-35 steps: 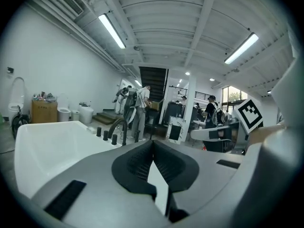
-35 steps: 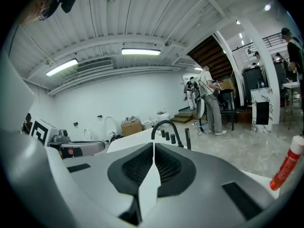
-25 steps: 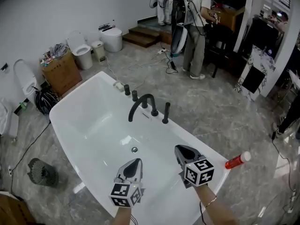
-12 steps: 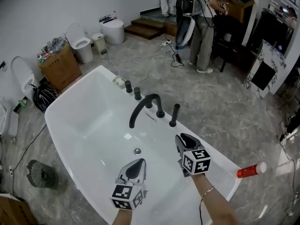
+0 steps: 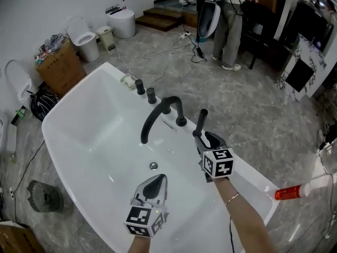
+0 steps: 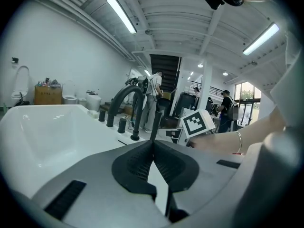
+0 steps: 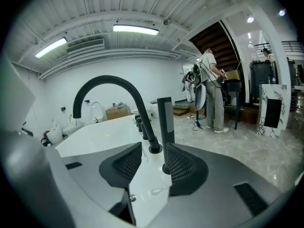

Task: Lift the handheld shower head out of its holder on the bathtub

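The handheld shower head (image 5: 201,121) is a slim black rod standing upright in its holder on the deck of the white bathtub (image 5: 95,136), right of the curved black faucet (image 5: 158,115). My right gripper (image 5: 206,137) is just behind it, its jaws opening. In the right gripper view the rod (image 7: 165,122) stands just past the tips of the right gripper (image 7: 153,148), close to the right jaw, and the pads do not press on it. My left gripper (image 5: 156,182) hovers over the tub basin, shut and empty. In the left gripper view the left gripper (image 6: 153,142) faces the rod (image 6: 156,123).
Two black knobs (image 5: 145,90) stand on the deck left of the faucet. A drain (image 5: 153,166) lies in the basin. A red bottle (image 5: 288,193) lies on the floor at the right. A cardboard box (image 5: 60,67), toilets (image 5: 122,22) and standing people (image 5: 231,20) are farther back.
Both grippers have moved forward and down toward the faucet. The right gripper's jaws have gone from shut to open and now sit at the shower head rod.
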